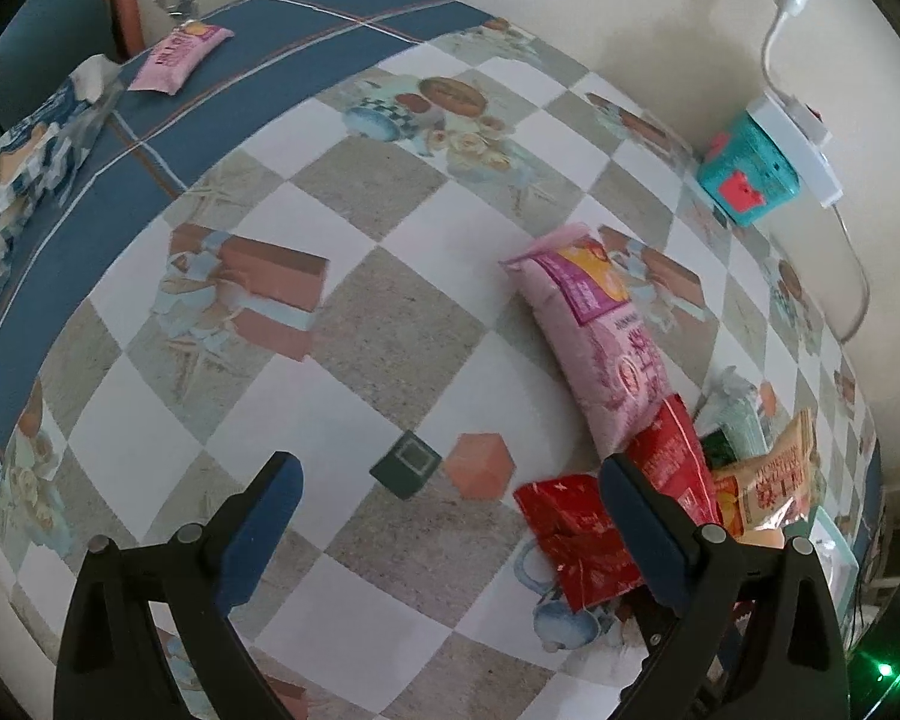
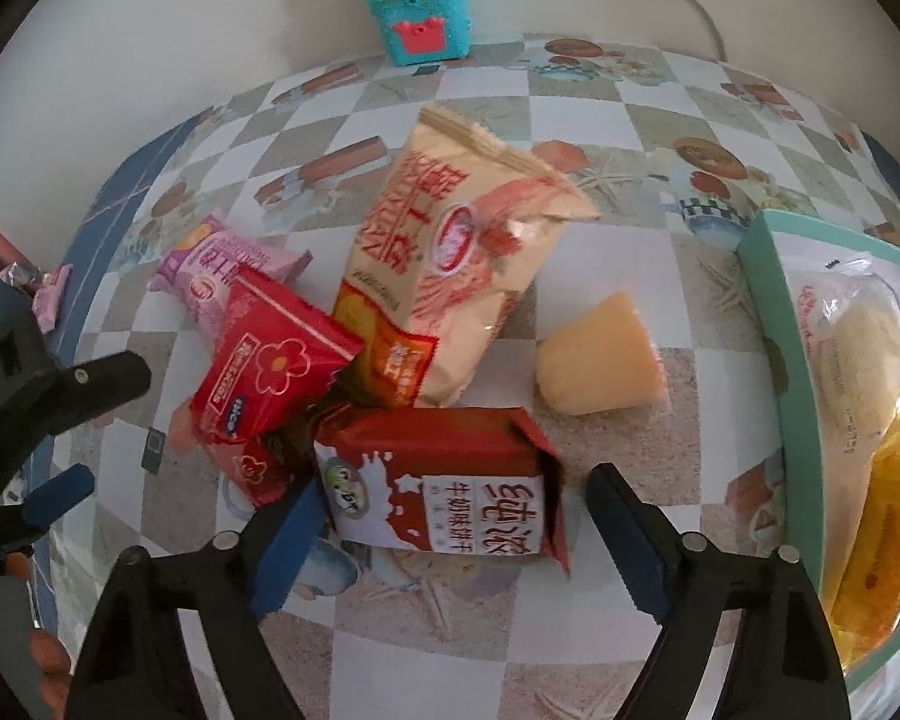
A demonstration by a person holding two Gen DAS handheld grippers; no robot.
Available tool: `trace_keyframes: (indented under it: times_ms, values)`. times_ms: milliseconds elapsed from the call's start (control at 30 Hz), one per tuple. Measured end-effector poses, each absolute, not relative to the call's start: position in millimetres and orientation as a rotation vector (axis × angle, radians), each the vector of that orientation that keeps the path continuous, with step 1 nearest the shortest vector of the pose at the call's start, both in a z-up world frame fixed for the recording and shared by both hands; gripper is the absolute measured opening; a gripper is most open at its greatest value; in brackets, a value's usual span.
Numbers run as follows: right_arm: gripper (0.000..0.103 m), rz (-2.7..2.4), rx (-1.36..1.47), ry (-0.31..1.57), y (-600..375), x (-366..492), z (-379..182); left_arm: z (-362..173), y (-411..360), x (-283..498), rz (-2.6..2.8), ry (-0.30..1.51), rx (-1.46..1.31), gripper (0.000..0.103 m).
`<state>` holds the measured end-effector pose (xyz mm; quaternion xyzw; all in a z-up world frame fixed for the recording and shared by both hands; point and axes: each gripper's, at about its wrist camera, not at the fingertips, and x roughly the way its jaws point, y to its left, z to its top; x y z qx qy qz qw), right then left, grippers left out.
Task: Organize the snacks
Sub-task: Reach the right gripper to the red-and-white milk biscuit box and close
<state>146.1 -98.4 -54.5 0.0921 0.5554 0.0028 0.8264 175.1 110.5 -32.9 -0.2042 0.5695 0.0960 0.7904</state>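
A red-and-white milk biscuit packet (image 2: 444, 492) lies between the fingers of my right gripper (image 2: 456, 489). The left pad sits at the packet's end, and a gap shows before the right pad, so the jaws are open. Just behind it, snacks lie piled: a beige bag (image 2: 450, 264), a red flower packet (image 2: 270, 366) and a pink bag (image 2: 222, 264). A yellow jelly cup (image 2: 600, 354) lies on its side to the right. My left gripper (image 1: 450, 474) hangs open over bare cloth, holding nothing, left of the pink bag (image 1: 600, 324) and red packets (image 1: 576, 540).
A teal tray (image 2: 777, 360) at the right holds a wrapped bread. A teal box (image 2: 423, 12) under a white power strip stands by the wall. A small green cube (image 1: 405, 462) and an orange cube (image 1: 480, 465) sit near my left gripper. A small pink packet (image 1: 180, 60) lies far left.
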Motion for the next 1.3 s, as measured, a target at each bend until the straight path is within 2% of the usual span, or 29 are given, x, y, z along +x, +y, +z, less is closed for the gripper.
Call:
trace_keyframes:
  times_ms: [233, 567, 1300]
  values:
    - [0.075, 0.011, 0.233, 1.166, -110.7, 143.1, -51.6, -34.8, 96.6, 175.2, 0.13, 1.269, -0.452, 0.099]
    - [0.066, 0.016, 0.29, 1.156, -128.3, 138.6, -49.0, -23.1, 87.5, 174.3, 0.08, 1.263, -0.42, 0.099]
    - [0.065, -0.06, 0.412, 1.13, -177.4, 119.8, -28.9, -15.3, 42.1, 172.0, -0.025, 1.273, -0.2, 0.099]
